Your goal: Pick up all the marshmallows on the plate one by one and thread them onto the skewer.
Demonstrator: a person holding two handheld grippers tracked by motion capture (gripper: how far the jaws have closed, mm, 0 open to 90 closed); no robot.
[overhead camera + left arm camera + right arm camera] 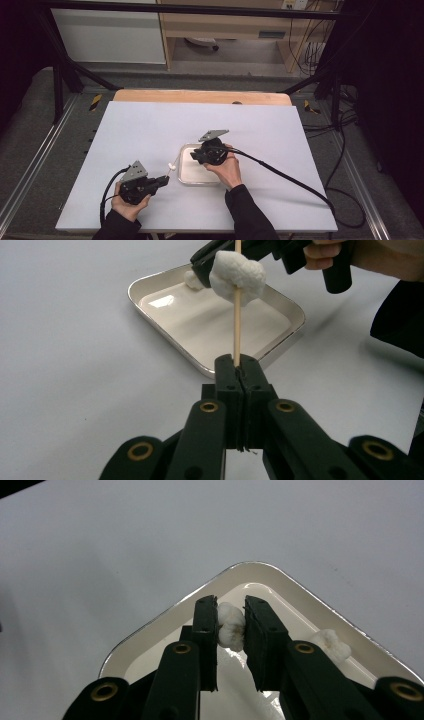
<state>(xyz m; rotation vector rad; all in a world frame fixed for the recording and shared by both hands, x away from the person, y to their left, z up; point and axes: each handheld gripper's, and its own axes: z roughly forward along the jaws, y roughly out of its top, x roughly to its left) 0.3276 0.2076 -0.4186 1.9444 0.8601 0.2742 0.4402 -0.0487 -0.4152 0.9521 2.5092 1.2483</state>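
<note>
Right gripper [231, 625] pinching marshmallow [230, 626], above tray rim [260, 567]

On the table [150, 125], towards the near edge and a little right of centre, a shallow tray [186, 176]. Above the tray's far part, the right gripper [230, 630], with one marshmallow [231, 626] pressed between the two jaws, over the tray's corner. Just to the right of these jaws in the right gripper view, a second marshmallow [331, 644] lying in the tray beside the wall. Left of the tray and nearer the person, the left gripper [239, 370], clamped on a skewer [237, 335]. Pointing from there towards the tray, with a third marshmallow [239, 274] threaded near the far end, held above the tray's rim.
</note>
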